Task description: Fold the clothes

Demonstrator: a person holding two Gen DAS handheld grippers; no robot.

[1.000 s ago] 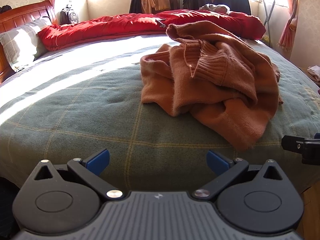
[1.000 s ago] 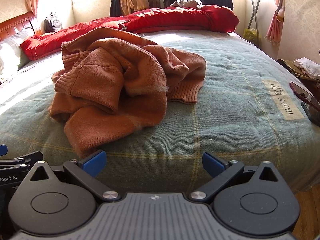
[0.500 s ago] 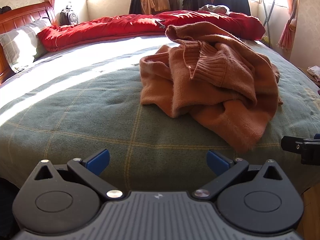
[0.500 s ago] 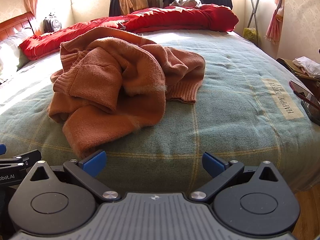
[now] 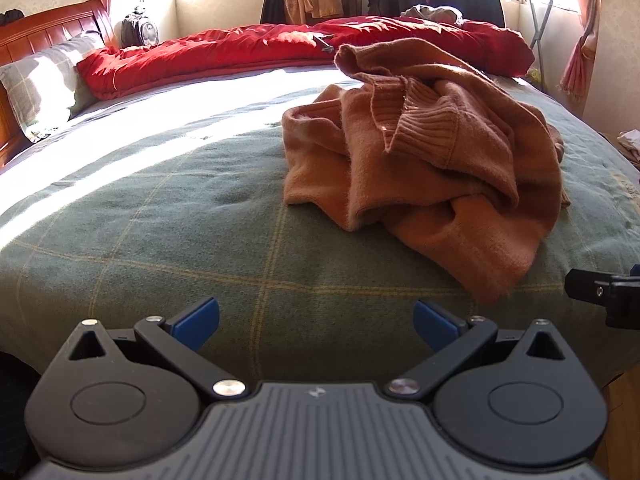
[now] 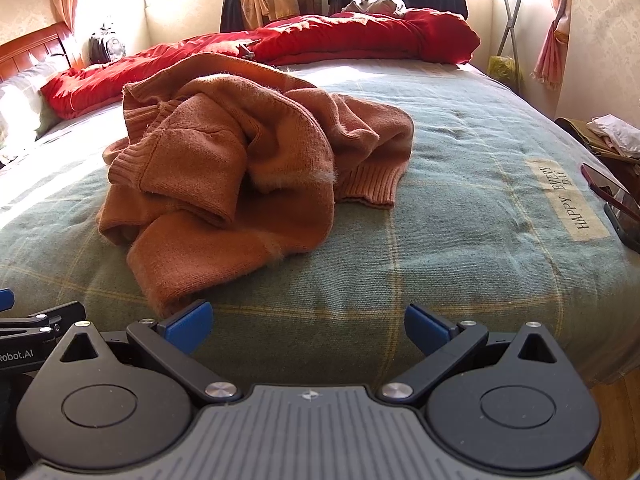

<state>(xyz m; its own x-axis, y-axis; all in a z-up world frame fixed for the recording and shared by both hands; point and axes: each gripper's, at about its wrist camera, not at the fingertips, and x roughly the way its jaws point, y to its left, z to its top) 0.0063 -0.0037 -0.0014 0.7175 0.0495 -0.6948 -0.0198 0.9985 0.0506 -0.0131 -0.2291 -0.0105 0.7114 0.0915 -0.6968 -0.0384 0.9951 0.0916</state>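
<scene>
Orange sweater [image 5: 432,168] crumpled, sleeves hidden

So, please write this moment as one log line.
left gripper: open | right gripper: open | orange sweater: crumpled on bed, untouched

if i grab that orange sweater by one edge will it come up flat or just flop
Likely flop: the orange sweater lies crumpled in soft overlapping folds, so it looks limp. One pinch would probably lift only a layer, the rest trailing. Its fuzzy knit should grip rather than slide on the green blanket.
</scene>
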